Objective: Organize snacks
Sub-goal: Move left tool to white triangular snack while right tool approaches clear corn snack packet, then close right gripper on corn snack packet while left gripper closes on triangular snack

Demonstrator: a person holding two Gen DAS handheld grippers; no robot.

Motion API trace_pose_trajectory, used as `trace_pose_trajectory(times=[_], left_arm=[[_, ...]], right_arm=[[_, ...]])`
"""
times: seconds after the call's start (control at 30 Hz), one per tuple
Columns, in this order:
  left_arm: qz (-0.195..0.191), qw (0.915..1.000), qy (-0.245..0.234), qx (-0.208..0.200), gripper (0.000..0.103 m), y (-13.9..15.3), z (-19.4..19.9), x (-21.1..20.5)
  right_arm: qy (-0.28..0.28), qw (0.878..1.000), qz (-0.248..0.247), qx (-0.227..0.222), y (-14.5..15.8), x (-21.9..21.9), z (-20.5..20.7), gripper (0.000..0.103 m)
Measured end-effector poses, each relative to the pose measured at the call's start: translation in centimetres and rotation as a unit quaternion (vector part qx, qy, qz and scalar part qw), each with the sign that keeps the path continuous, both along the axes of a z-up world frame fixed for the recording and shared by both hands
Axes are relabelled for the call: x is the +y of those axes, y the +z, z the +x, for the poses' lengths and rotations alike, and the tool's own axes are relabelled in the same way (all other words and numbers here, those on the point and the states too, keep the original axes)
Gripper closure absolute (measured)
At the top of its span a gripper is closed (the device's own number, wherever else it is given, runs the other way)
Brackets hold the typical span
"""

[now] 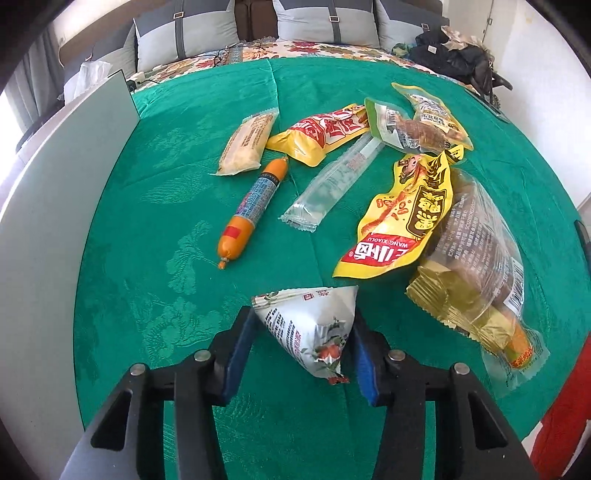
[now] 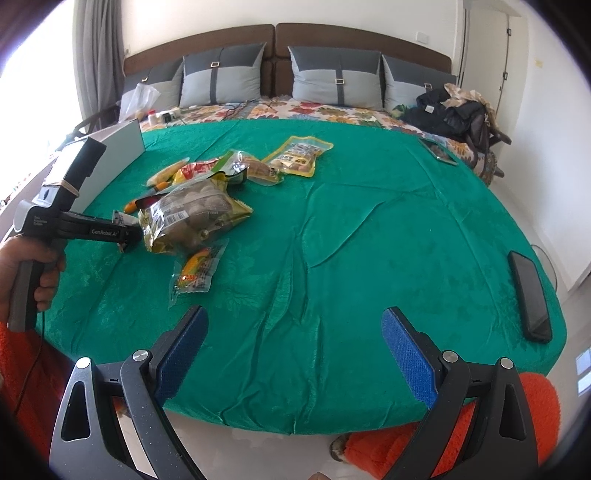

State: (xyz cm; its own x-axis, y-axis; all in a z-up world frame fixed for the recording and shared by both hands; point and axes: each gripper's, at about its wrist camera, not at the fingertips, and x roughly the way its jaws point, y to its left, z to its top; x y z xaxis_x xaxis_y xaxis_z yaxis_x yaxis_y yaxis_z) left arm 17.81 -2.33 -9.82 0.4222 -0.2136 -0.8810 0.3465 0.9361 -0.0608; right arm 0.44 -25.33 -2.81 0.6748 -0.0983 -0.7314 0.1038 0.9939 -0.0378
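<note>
My left claw (image 1: 301, 345) pinches the white pyramid-shaped printed foil snack pouch (image 1: 310, 328), lifted near the green-clothed tabletop's (image 1: 155, 206) near edge. It's light, puffy and slick; I'd grip its crimped seam. My right claw (image 2: 293, 350) hangs wide apart, holding nothing.

**Green-Draped Desk Stands at Foot of Bed in Sunlit Room**

A round desk (image 2: 369, 229) under a creased green cloth fills the foreground. Behind it, a bed with a floral cover (image 2: 295, 109) meets a brown padded headboard (image 2: 280, 37), lined by four grey pillows (image 2: 334, 75). Dark clothing (image 2: 447, 110) lies heaped at the bed's right side. Grey curtains (image 2: 101, 55) frame a bright window at left; white walls (image 2: 480, 29) and pale floor catch the daylight.
</note>
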Motion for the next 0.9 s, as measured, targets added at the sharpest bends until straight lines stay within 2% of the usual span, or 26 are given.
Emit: trace_pose_trajectory(times=[0.17, 0.27, 0.4, 0.53, 0.67, 0.7, 0.77, 0.8, 0.9], left_arm=[[-0.033, 0.9994, 0.005, 0.013, 0.055, 0.2, -2.3, 1.9], [-0.035, 0.9993, 0.002, 0.013, 0.055, 0.2, -4.2, 2.4], [-0.035, 0.9994, 0.005, 0.001, 0.055, 0.1, -5.9, 2.7], [-0.040, 0.9992, 0.002, 0.001, 0.055, 0.1, -6.2, 2.8], [-0.054, 0.9985, 0.001, 0.002, 0.054, 0.2, -6.5, 3.5], [-0.058, 0.9983, -0.001, 0.003, 0.054, 0.2, -6.7, 3.7], [-0.061, 0.9981, -0.006, 0.004, 0.053, 0.2, -7.0, 4.0], [-0.063, 0.9980, -0.008, 0.006, 0.052, 0.2, -7.1, 4.0], [-0.074, 0.9971, -0.015, 0.014, 0.046, 0.3, -7.1, 4.1]], right_arm=[[0.006, 0.999, 0.026, 0.019, -0.7, -0.2, 0.6, 0.006], [0.031, 0.996, 0.079, 0.040, -1.5, 0.0, 1.0, 0.006], [0.088, 0.983, 0.136, 0.083, -2.5, 1.9, 2.8, 0.007], [0.123, 0.976, 0.124, 0.131, -3.0, 4.8, 7.3, 0.007], [0.122, 0.961, 0.114, 0.219, -5.1, 6.8, 12.6, 0.010], [0.121, 0.956, 0.113, 0.240, -5.8, 7.2, 13.5, 0.013], [0.120, 0.958, 0.085, 0.247, -5.7, 8.1, 14.4, 0.033], [0.119, 0.959, 0.064, 0.251, -5.6, 8.4, 14.6, 0.058], [0.122, 0.953, 0.078, 0.266, -5.2, 7.8, 14.9, 0.067]])
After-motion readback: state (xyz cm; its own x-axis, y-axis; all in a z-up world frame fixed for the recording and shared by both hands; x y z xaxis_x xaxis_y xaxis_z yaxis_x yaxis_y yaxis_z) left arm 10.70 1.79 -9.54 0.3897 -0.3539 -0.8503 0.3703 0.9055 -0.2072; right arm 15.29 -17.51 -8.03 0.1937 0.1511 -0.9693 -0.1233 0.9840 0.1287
